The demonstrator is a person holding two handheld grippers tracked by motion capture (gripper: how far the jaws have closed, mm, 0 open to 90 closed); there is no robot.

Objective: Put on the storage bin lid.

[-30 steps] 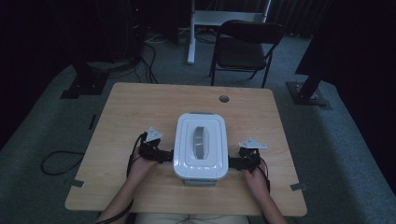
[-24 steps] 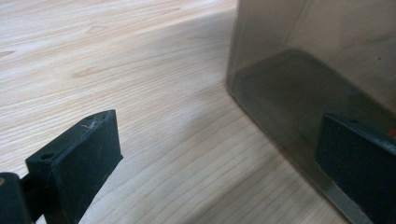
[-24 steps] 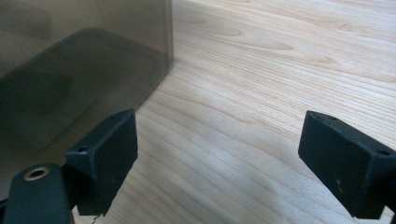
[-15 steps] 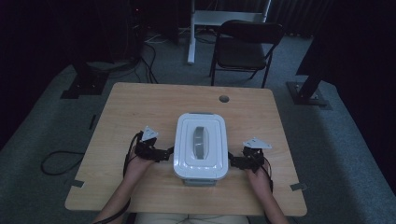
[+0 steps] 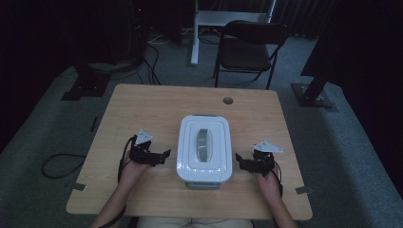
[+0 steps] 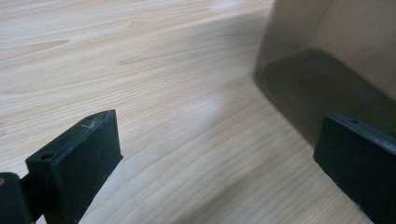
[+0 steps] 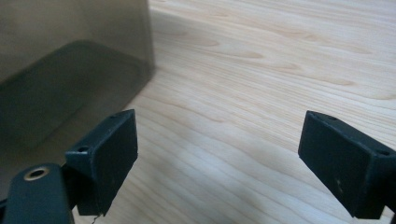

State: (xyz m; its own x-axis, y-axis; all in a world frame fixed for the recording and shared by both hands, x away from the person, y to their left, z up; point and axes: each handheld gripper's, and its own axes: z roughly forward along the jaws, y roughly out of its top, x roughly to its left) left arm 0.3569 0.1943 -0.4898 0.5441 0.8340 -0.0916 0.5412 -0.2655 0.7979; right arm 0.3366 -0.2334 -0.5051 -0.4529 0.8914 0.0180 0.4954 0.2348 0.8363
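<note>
— Where was the white lidded box (image 5: 204, 148)?

— It sat near the middle of the wooden surface (image 5: 142, 109), toward the person's edge, lid on, with a grey handle (image 5: 203, 144) set in the top.

— And the tongs?

— The left tongs (image 5: 165, 154) lay just beside the box's left wall, the right tongs (image 5: 239, 161) just beside its right wall. Neither touched it, as far as the high view showed.

— Were they gripping anything?

— No. In both gripper views the black jaws stood wide apart over bare wood, the box's translucent wall (image 6: 327, 60) close by.
</note>
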